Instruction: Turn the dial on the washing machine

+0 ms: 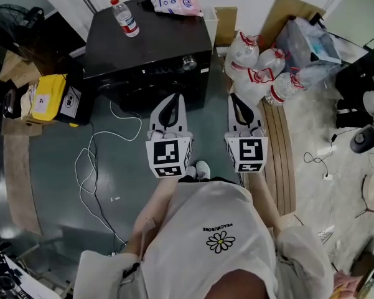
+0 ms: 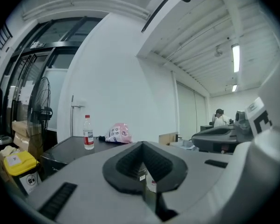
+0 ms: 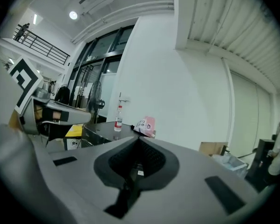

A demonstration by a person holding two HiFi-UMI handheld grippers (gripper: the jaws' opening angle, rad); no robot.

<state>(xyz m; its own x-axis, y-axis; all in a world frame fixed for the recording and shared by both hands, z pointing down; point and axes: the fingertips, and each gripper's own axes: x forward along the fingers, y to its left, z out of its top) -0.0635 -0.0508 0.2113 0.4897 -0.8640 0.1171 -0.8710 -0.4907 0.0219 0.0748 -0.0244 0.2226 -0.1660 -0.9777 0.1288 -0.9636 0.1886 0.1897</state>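
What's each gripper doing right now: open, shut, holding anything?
Left gripper: closed, nothing between its jaws.
Right gripper: closed, nothing between its jaws.

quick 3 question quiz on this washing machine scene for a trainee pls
1. True or false: the water bottle stands on top of the washing machine.
2. In the head view, the dial sits at which part of the front panel? A. left end B. middle C. right end
3. Fill in: the left gripper and the right gripper both hold nothing, and each is ____ (open or shut).

Key: 1 true; 2 C; 3 shut
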